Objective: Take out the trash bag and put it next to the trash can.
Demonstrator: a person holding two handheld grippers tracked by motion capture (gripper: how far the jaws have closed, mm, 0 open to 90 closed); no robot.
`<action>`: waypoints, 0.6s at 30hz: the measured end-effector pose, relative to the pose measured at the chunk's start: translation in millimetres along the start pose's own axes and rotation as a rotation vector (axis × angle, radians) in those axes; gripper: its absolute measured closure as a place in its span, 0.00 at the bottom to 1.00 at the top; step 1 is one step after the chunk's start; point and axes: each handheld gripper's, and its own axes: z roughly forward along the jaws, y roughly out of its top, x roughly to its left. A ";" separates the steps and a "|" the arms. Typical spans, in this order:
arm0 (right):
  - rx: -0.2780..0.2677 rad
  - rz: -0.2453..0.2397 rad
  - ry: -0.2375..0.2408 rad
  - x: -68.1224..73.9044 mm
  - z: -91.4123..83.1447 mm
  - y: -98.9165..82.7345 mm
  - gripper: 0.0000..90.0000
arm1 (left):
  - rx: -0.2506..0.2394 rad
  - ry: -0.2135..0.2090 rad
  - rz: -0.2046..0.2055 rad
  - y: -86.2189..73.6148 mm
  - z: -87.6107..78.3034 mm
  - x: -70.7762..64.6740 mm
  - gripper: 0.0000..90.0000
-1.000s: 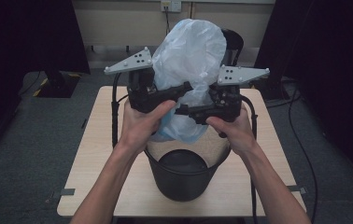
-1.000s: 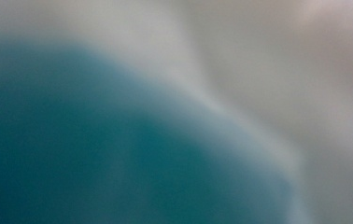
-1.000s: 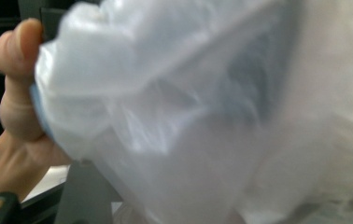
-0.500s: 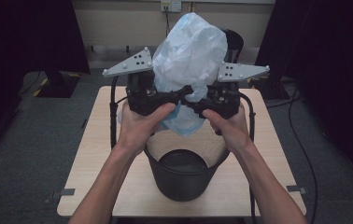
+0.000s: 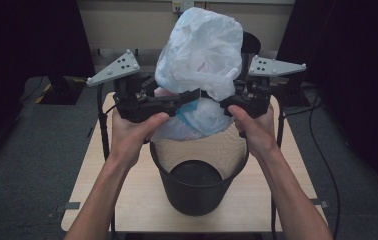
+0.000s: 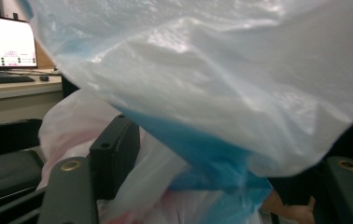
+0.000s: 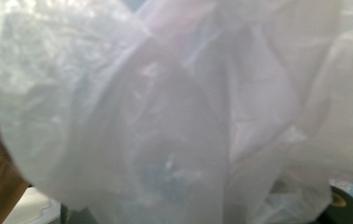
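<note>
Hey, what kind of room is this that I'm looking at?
Probably an office or lab set up for recording. A lit computer monitor sits on a desk, grey carpet covers the floor, and a small wooden table holds a black bin.

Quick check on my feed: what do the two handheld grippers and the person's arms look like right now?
Both grippers are black and blocky: the left gripper and right gripper each carry a grey three-cornered plate dotted with small holes. Black cables hang from them. The left gripper view shows brass-coloured screws on the jaws. The forearms are bare, with no sleeves or gloves.
</note>
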 end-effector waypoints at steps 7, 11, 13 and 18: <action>-0.020 0.012 -0.046 -9.6 -3.4 4.7 0.99 | -0.005 0.029 0.008 -1.0 -2.3 1.6 0.31; -0.016 0.026 -0.061 -17.3 -3.2 2.6 0.99 | 0.005 0.046 0.014 -2.5 -6.0 4.2 0.30; -0.019 0.033 -0.071 -20.7 -4.6 1.1 0.99 | 0.004 0.057 0.018 -3.3 -8.9 6.2 0.30; -0.022 0.047 -0.101 -29.6 -8.0 0.3 0.99 | -0.007 0.079 0.009 -3.8 -16.5 10.9 0.30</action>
